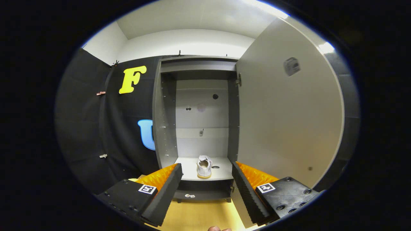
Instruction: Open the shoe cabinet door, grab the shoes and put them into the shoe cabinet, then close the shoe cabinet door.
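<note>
The grey shoe cabinet (165, 128) stands straight ahead with its door (285, 122) swung wide open to the right. A white shoe (204, 166) sits on the cabinet's bottom shelf (221, 173), heel toward me, beyond the fingers. My gripper (207, 171) is open, held back from the cabinet, with nothing between its fingers. The open door's lower edge lies just beyond the right finger (247, 192).
Black cloth wall (96, 128) hangs left of the cabinet. A light wooden floor (199, 215) lies under the gripper. Small holes and fittings mark the cabinet's back panel (201, 109). A fingertip (215, 228) of the person's hand shows below the fingers.
</note>
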Motion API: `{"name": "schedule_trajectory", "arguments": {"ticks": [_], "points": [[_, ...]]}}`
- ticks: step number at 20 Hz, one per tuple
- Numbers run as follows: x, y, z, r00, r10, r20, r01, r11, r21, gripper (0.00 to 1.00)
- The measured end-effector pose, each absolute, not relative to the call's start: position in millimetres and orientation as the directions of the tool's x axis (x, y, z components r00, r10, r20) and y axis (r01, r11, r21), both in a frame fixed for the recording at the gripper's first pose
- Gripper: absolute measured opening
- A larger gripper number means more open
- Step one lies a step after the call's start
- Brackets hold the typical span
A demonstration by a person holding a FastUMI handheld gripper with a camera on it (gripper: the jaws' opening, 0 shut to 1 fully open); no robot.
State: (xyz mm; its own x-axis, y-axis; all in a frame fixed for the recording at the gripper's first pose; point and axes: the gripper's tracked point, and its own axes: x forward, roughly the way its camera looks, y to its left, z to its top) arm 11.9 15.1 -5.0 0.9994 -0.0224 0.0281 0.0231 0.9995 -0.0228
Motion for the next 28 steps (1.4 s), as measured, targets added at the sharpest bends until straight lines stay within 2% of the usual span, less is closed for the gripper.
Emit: {"name": "schedule_trajectory", "arguments": {"ticks": [10,17,23,28], "points": [[-82.3,-111.0,-8.1,0.974,-0.216,0.072,0.22,0.974,-0.047,0.98],[-85.8,-224.5,-16.0,0.918,-0.396,0.036,0.396,0.918,-0.007,0.98],[-40.9,-257.1,-36.1,0.924,-0.382,-0.018,0.382,0.924,0.003,0.97],[-35.9,-253.6,-40.4,0.937,-0.347,-0.044,0.349,0.937,0.026,0.96]]}}
